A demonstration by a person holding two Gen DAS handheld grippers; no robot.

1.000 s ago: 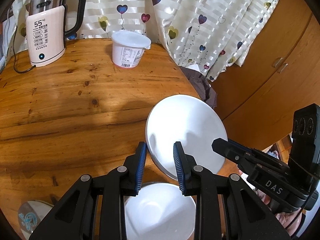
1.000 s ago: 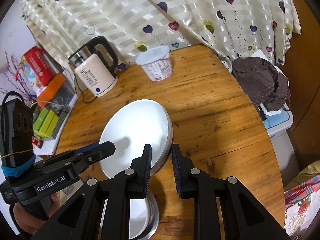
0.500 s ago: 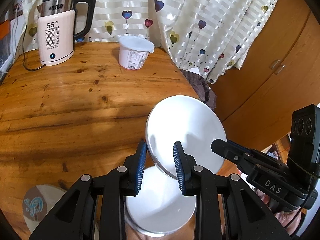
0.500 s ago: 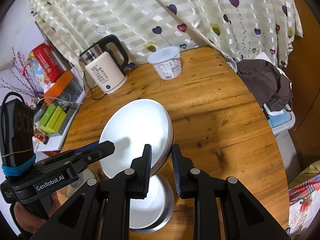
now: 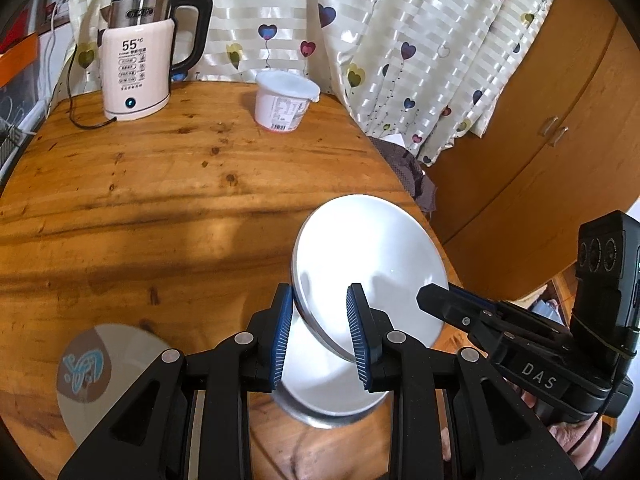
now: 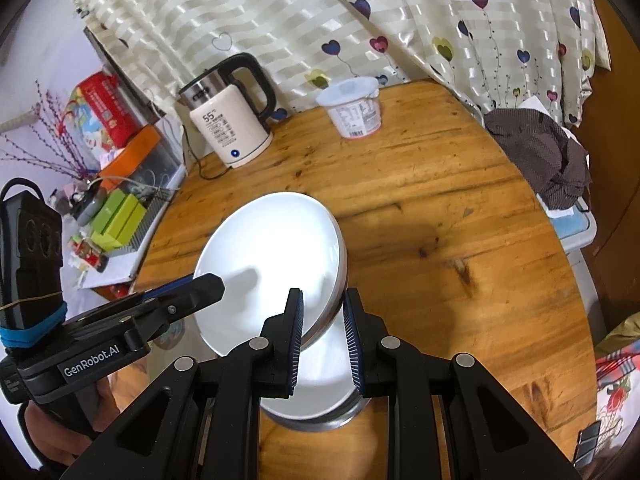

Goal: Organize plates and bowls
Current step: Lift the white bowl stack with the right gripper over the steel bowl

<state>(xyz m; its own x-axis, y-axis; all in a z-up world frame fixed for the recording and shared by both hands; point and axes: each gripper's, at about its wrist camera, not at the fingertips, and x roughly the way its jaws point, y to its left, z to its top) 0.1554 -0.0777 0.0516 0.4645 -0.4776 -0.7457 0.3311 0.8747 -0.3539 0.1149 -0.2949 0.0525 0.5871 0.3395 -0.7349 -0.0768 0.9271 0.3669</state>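
Both grippers — left gripper point(image 5: 320, 330) and right gripper point(image 6: 322, 334) — clamp opposite rims of one tilted white plate point(image 5: 370, 268); a second white plate point(image 5: 332, 392) lies beneath on the wooden table point(image 5: 160, 200).

I see a white plate point(image 5: 370, 256), a cream kettle point(image 5: 136, 72) (black handle), a honey-brown wooden table point(image 5: 160, 200), and a heart-printed striped curtain point(image 5: 400, 40).
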